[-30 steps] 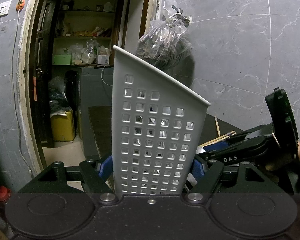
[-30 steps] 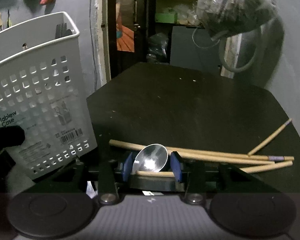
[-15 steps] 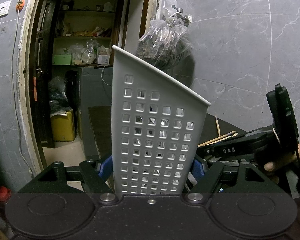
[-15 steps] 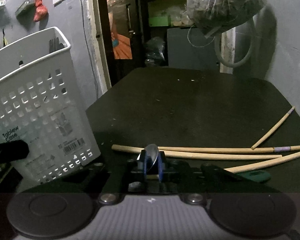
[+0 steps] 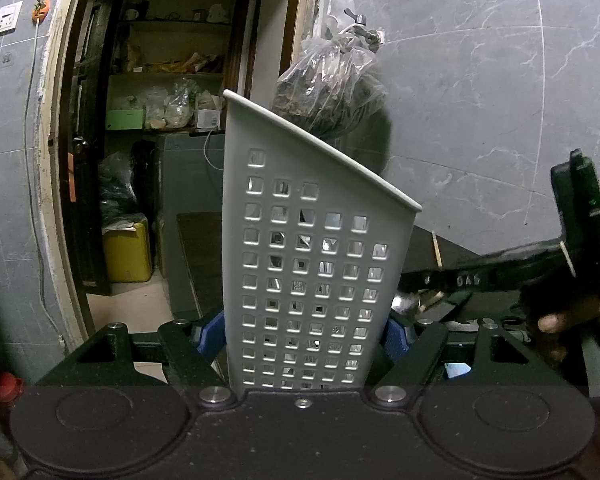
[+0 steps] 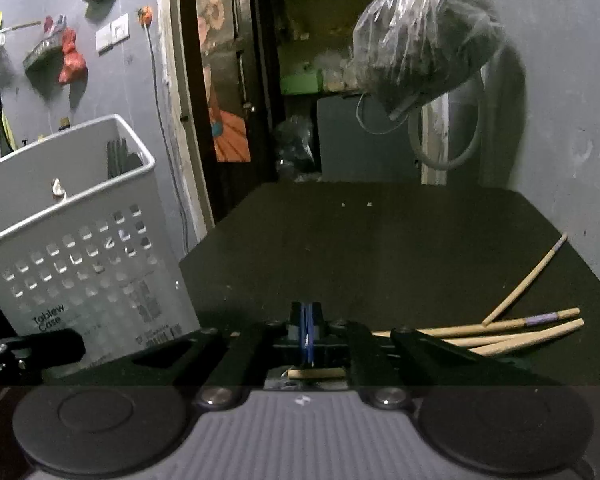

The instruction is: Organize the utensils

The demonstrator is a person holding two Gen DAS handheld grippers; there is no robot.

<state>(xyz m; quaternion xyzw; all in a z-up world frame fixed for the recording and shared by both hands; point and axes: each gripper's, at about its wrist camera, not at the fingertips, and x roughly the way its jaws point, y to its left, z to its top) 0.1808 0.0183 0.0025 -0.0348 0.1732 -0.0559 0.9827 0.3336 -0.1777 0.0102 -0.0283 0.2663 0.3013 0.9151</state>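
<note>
Dark utensils in caddy (image 6: 80, 248) (perforated)

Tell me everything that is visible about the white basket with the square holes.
The white basket looks like plastic, with rows of square holes in its walls, a rolled rim and a printed label reading "Tablew Case". It stands tilted beside the dark table. The left gripper clamps its lower part between blue-padded jaws. Dark utensils stick up inside.
</note>
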